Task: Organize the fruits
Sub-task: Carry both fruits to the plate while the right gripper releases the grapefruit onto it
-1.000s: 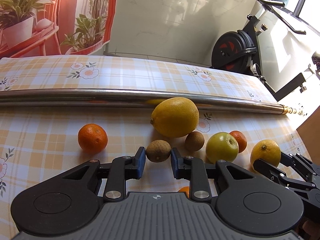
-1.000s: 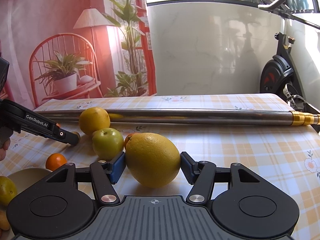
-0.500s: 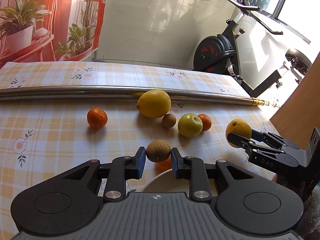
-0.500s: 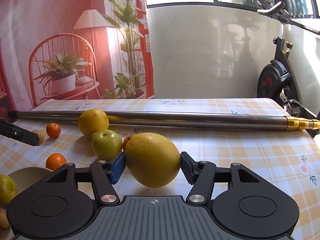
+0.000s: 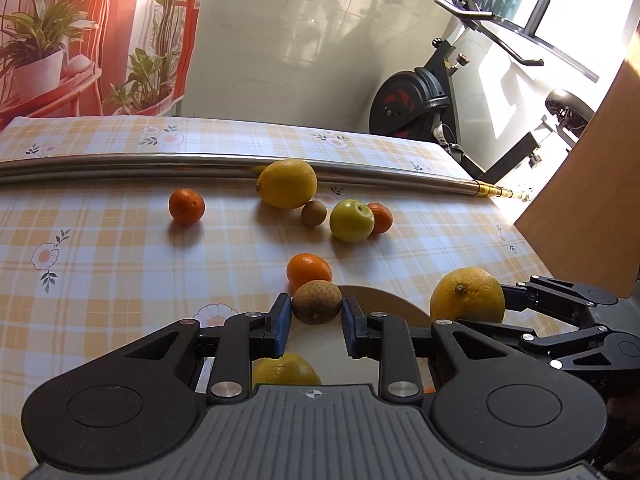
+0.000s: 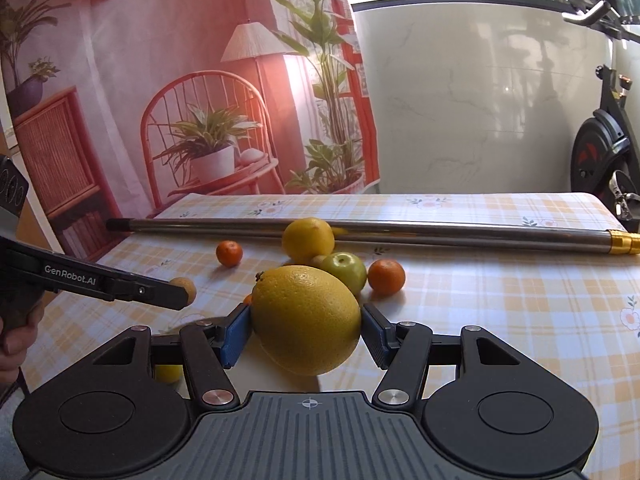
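In the left wrist view my left gripper (image 5: 316,320) is shut on a small brown fruit (image 5: 316,306), held above the near rim of a pale bowl (image 5: 380,300). A yellow fruit (image 5: 286,372) lies in the bowl, partly hidden by the gripper. My right gripper (image 6: 306,330) is shut on a large yellow citrus (image 6: 306,318), lifted off the table beside the bowl. On the cloth further off lie a big lemon (image 5: 286,184), a green apple (image 5: 351,220), another small brown fruit (image 5: 313,213) and three mandarins (image 5: 186,207) (image 5: 380,218) (image 5: 309,268).
A long steel pole (image 5: 360,172) lies across the checked tablecloth (image 5: 100,260) behind the fruit. A wooden board (image 5: 580,200) stands at the table's right edge. An exercise bike (image 5: 416,108) is beyond the table. A hand (image 6: 16,336) holds the left gripper's handle.
Both grippers have pulled back from the fruit group and risen with their fruit. The left now holds the brown fruit over the bowl; the right has lifted the yellow citrus off the cloth.
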The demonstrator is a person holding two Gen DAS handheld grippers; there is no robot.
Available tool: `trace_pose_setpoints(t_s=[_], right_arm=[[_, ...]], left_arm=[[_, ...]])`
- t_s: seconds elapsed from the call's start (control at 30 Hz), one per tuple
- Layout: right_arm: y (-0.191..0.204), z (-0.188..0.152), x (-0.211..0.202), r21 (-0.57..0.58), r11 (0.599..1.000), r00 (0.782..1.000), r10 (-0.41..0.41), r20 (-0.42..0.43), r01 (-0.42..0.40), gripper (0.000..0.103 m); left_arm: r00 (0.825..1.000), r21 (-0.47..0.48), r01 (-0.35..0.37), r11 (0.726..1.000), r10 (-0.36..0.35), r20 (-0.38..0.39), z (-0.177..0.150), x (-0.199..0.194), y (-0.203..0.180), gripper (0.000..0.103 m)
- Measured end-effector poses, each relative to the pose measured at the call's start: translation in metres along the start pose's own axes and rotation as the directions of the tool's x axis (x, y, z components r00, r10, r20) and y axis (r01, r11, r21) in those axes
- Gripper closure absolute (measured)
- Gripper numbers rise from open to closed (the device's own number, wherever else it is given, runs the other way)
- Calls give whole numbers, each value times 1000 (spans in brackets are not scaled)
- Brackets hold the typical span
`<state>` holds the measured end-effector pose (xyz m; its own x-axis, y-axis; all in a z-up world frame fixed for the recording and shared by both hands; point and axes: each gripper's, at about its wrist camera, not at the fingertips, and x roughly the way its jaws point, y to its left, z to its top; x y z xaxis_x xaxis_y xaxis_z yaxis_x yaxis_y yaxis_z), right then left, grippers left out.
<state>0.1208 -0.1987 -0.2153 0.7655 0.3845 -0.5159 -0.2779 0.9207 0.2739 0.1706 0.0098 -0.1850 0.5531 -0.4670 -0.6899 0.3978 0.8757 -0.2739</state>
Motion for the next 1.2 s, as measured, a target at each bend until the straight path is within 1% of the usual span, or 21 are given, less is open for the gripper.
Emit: trace_pose_setpoints(t_s=[0.1,0.2,0.37,0.57,0.8,1.2], right_arm=[[24,-2,-3,-14,997,995,74,-70,-76,48],[47,-4,-1,-52,992,984,108,-140,-116,48],[71,-11,5,-78,986,961,124,-248,-147,48],[81,-21,11,-66,985,929,129,-348,-161,48],[84,-28,22,-65,984,900,126,-417,-167,48],[81,-26,25,-49,983,894,139,-426,-176,47]], left_arm=[[1000,1,3,1000,-3,-2,-6,-4,1,74],[1000,-8,8,1000,-8,6,-11,-7,3,74],[1000,-21,13,1000,-13,17,-15,-12,8,74],[1000,-30,18,999,-17,21,-18,-14,11,74],[1000,-29,15,999,-15,11,-19,-14,14,74],[1000,-7,13,1000,-13,-10,-17,-14,12,74]])
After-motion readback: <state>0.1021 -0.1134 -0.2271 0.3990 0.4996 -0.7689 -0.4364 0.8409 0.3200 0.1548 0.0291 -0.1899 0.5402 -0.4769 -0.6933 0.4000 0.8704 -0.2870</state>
